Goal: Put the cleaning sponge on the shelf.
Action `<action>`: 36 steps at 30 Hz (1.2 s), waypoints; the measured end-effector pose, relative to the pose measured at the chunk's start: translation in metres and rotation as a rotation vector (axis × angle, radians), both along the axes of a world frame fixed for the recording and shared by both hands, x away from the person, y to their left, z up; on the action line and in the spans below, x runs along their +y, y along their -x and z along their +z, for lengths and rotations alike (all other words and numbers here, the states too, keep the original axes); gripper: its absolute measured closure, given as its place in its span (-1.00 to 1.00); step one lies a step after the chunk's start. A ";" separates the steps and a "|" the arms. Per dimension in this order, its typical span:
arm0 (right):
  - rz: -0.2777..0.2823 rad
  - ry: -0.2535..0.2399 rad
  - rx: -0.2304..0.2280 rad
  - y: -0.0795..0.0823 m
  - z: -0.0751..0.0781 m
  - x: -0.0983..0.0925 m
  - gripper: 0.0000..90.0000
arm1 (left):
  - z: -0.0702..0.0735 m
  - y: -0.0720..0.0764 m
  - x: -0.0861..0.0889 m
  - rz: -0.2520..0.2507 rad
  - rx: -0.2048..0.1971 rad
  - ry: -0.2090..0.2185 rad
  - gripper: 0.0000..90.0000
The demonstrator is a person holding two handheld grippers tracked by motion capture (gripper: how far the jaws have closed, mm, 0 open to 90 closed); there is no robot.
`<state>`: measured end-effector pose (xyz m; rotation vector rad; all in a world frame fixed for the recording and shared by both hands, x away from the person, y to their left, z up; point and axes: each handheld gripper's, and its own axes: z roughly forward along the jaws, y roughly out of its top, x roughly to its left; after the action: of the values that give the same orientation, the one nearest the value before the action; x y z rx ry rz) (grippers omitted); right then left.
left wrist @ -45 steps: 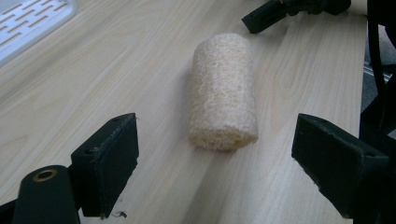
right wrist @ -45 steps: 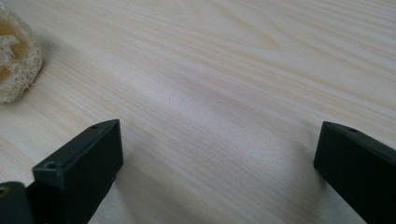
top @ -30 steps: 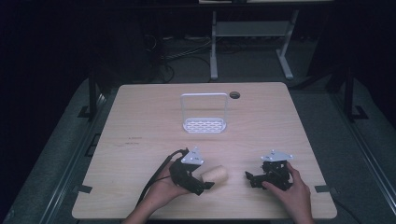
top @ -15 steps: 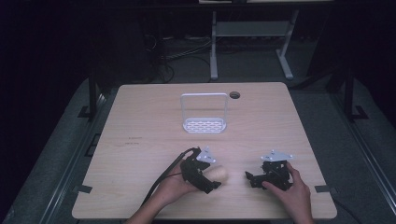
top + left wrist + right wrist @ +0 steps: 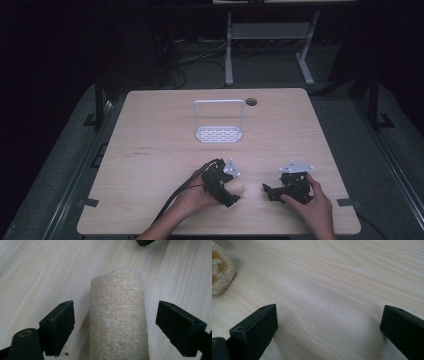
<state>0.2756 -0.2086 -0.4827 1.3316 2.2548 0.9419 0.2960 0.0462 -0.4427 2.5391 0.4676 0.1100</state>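
The loofah (image 5: 117,315) lies on the worktop (image 5: 150,165) between the left gripper's (image 5: 122,322) wide-apart fingers, which probably squeeze next, while the right gripper's (image 5: 327,332) fingers rest apart.

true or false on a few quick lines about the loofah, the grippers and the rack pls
1. The beige fibrous loofah cylinder lies between the open jaws of the left gripper. True.
2. The right gripper is clamped on the loofah. False: it is open over bare wood, with the loofah off to one side.
3. The white wire rack stands on the light wooden table, beyond both grippers. True.
4. The loofah sits inside the rack. False: it lies on the table near the person.
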 end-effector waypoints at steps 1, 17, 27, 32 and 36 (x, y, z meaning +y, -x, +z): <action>0.000 0.000 0.000 0.000 0.000 0.000 -0.98 | -0.002 0.000 0.000 0.005 -0.001 -0.012 -0.63; 0.000 0.000 0.000 0.000 0.000 0.000 -0.98 | -0.002 -0.001 0.002 -0.007 0.028 -0.022 -0.09; 0.000 0.000 0.000 0.000 0.000 0.000 -0.98 | 0.000 -0.002 0.007 -0.001 0.040 -0.009 -0.08; 0.000 0.001 -0.001 0.000 0.000 0.000 -0.98 | 0.001 -0.003 0.012 0.003 0.050 0.014 -0.08; 0.001 0.001 -0.002 0.000 0.000 0.000 -0.98 | 0.003 -0.005 0.016 0.008 0.055 0.022 -0.08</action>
<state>0.2757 -0.2087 -0.4827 1.3291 2.2544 0.9413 0.3010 0.0626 -0.4401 2.5238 0.4978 0.0379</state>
